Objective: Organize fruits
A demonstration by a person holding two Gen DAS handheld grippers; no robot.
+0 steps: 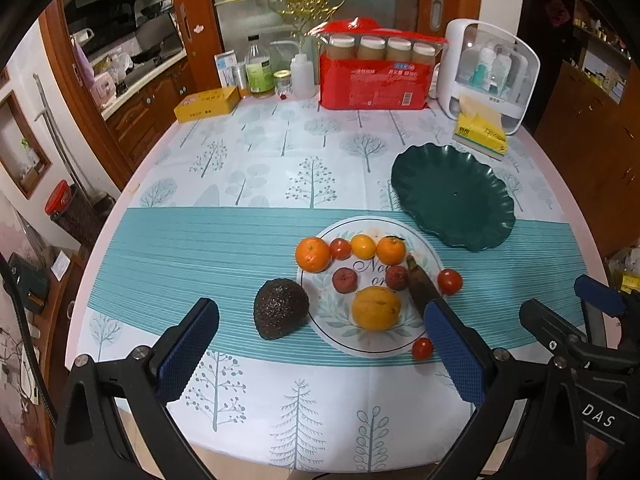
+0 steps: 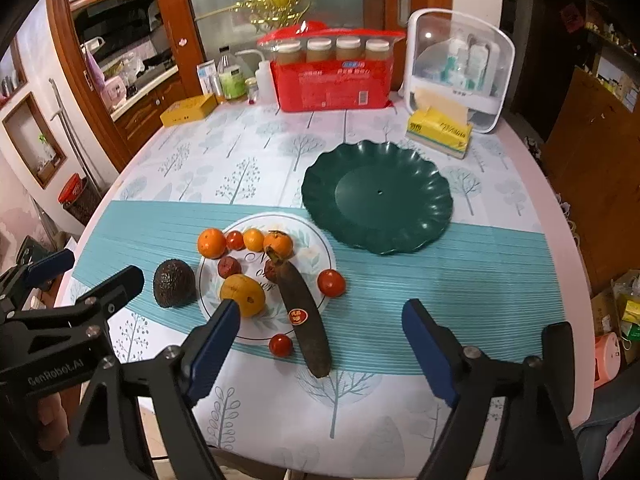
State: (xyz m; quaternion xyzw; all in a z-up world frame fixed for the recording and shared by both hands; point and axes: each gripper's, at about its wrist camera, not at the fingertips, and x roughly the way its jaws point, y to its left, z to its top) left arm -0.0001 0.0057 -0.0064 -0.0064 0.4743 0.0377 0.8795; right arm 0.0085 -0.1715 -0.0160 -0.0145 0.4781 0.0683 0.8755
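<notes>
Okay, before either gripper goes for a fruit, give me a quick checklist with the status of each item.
1. Left gripper open with nothing between its fingers: ok.
2. Right gripper open with nothing between its fingers: ok.
3. Green plate bare and ready to receive fruit: ok.
4. Fruit all gathered on the white plate: not ok; the avocado and two tomatoes lie on the cloth, and the dark banana overhangs the rim.
5. Banana firm enough to grip: cannot tell.
6. Path from white plate to green plate unobstructed: ok.
</notes>
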